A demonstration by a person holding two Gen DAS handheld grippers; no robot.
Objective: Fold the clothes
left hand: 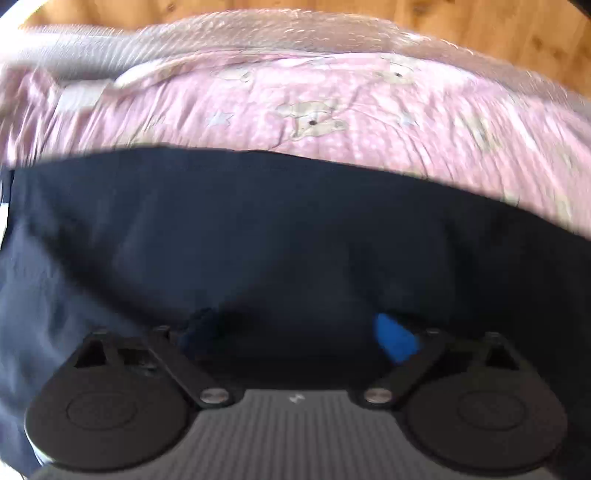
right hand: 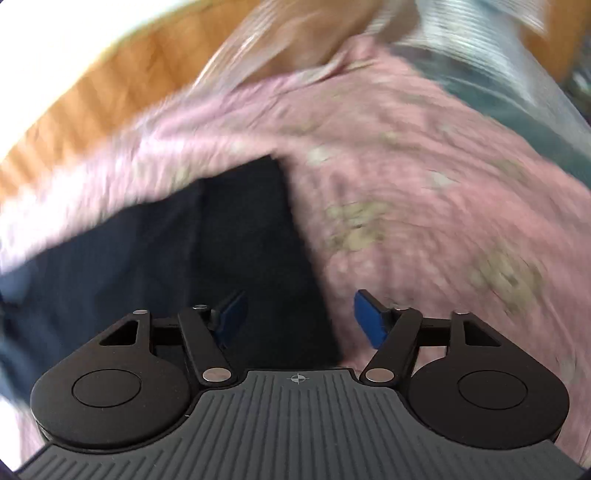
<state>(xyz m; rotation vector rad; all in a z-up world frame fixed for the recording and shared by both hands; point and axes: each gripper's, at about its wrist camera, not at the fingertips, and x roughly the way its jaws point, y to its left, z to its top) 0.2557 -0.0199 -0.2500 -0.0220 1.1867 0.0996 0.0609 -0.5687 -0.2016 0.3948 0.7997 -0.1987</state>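
A dark navy garment (left hand: 258, 229) lies spread across a pink sheet printed with bears and stars (left hand: 332, 110). My left gripper (left hand: 295, 336) is low over the garment; its blue fingers (left hand: 393, 338) stand wide apart with only cloth beneath them. In the right wrist view the same navy garment (right hand: 221, 251) shows a straight edge against the pink sheet (right hand: 424, 184). My right gripper (right hand: 299, 317) hovers over that edge, open, its blue pads (right hand: 369, 319) empty. The right view is heavily blurred by motion.
A clear plastic cover (left hand: 295, 33) wraps the far edge of the bed. Wooden floor (left hand: 498, 26) lies beyond it, and the same floor (right hand: 92, 96) shows at the upper left of the right view. A greenish grey cloth (right hand: 517, 96) sits under plastic at upper right.
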